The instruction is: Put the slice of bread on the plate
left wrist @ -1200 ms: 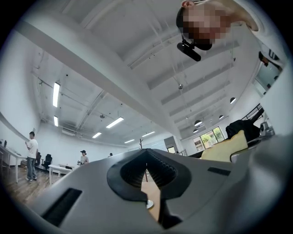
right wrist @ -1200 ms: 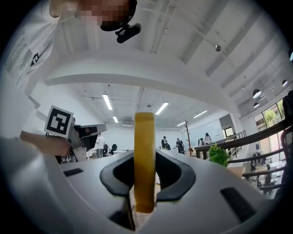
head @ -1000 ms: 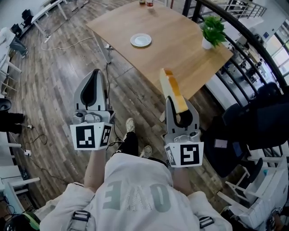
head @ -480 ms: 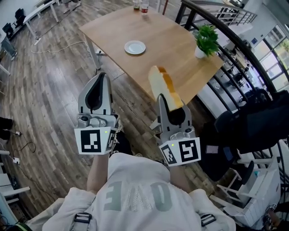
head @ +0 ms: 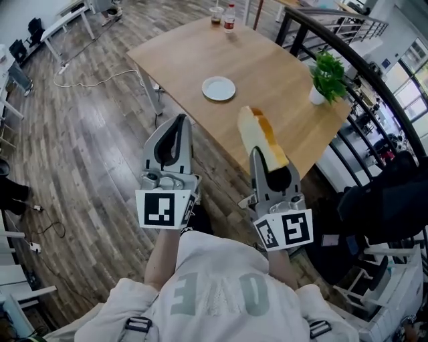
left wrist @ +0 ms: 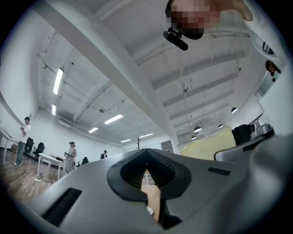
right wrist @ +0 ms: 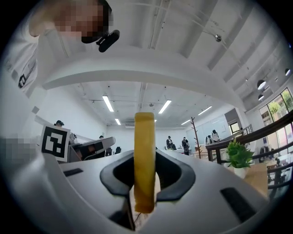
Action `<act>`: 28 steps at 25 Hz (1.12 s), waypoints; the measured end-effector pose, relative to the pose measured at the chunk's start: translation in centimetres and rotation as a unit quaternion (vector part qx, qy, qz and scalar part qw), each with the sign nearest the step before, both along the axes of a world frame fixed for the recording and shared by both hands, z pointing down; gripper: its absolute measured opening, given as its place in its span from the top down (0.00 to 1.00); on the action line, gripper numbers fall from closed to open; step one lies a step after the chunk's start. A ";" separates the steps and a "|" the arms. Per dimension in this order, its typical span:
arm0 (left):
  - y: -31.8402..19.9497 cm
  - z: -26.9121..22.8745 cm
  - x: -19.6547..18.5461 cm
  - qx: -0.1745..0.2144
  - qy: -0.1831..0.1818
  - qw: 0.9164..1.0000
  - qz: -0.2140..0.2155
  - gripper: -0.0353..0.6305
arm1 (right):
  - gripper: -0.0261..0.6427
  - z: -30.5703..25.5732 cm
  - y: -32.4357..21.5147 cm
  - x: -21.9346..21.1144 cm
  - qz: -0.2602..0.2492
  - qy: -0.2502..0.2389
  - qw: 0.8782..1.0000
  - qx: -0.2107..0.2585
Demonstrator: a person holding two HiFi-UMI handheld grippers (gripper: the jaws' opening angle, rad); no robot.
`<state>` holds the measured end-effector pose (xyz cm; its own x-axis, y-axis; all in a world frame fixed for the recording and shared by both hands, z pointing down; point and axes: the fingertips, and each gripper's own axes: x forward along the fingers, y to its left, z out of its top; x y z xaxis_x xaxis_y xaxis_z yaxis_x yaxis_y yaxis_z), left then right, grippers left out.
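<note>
Slice of bread [head: 262, 137] upright in the right gripper [head: 269, 167]
Jaws pinch its lower end; it looks soft, light and crushable, so a gentle grip suits. Left gripper [head: 175, 128] closed, empty. Plate [head: 219, 88] sits far ahead on the table [head: 281, 67].

Lower end of slice of bread [head: 263, 139] hidden in right gripper [head: 270, 170]; 2 distant containers [head: 230, 19] indistinct

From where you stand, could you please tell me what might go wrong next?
1. The right tool grips the bread by one end only; the tall slice may sag or slip out.
2. The plate sits well in from the edge of the table, so an early release could miss it.
</note>
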<state>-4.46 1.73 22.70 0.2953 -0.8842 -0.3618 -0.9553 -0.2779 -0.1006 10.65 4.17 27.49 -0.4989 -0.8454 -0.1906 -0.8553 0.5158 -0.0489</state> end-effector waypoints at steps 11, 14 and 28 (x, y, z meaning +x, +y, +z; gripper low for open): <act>-13.4 -2.2 -7.6 0.006 0.000 1.000 0.012 0.94 | 0.83 -1.8 -14.5 -6.6 0.007 0.014 1.000 -0.004; -16.9 -2.8 -9.8 0.009 0.003 1.000 0.016 0.94 | 0.83 -2.7 -17.9 -7.9 0.024 0.024 0.999 0.004; -27.6 -1.2 -12.7 -0.018 -0.002 0.999 0.037 0.94 | 0.83 -2.5 -26.3 -9.2 0.084 0.024 0.996 -0.023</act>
<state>-17.15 -25.83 21.50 0.3626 -0.8719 -0.3291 -0.9313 -0.3519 -0.0937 1.46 -22.13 25.03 -0.3565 -0.9253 -0.1293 -0.9316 0.3625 -0.0258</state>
